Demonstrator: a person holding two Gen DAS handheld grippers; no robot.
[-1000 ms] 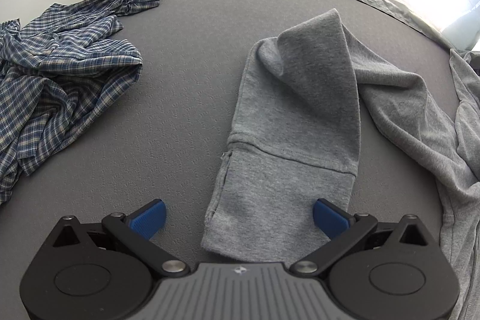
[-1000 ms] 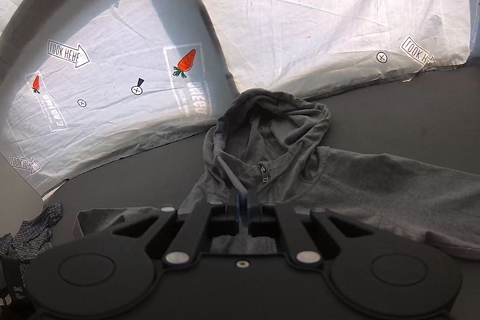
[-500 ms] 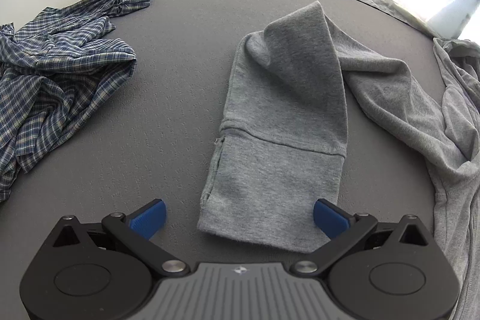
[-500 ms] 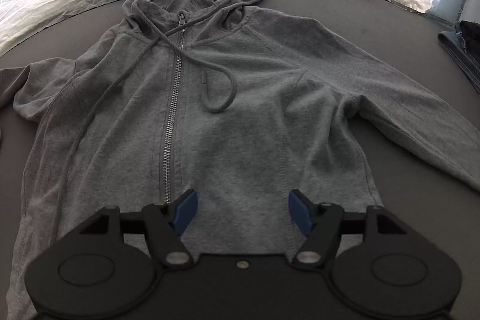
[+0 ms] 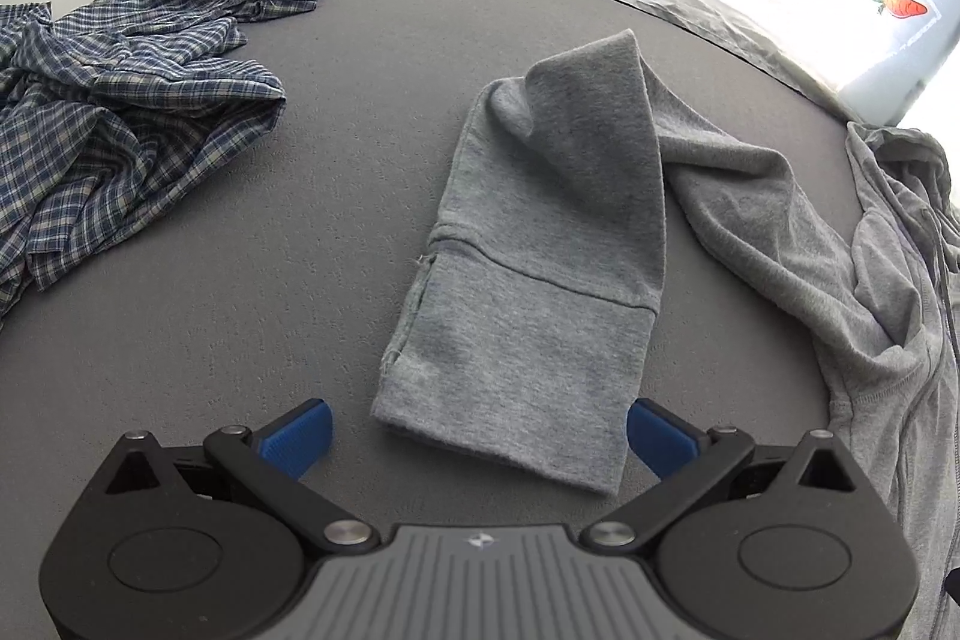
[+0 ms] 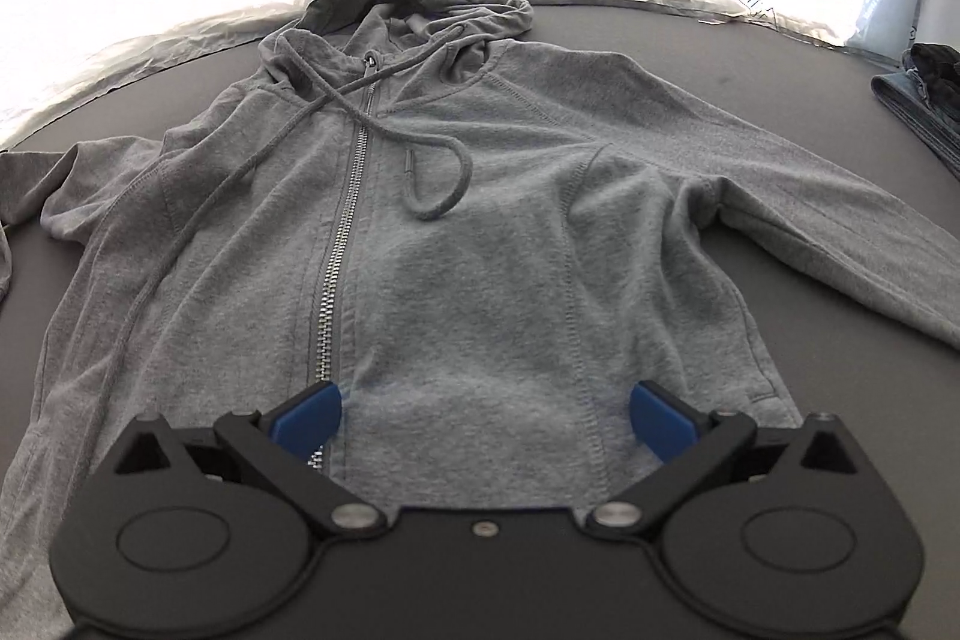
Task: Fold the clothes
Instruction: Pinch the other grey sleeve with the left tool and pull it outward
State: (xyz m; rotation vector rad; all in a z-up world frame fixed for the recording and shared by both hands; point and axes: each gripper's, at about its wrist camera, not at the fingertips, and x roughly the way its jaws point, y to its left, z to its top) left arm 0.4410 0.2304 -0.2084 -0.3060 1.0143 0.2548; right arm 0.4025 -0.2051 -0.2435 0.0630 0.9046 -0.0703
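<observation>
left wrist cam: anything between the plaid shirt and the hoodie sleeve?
Nothing: bare grey table between plaid shirt and sleeve, left wrist view.

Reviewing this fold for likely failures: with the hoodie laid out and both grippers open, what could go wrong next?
1. The sleeve is doubled over itself; a left gripper pinch at the cuff may take only one layer and leave the twist.
2. The drawstring loops loose across the hoodie chest and could get trapped in a fold.
3. The right gripper straddles the zipper, which may bunch.
</observation>
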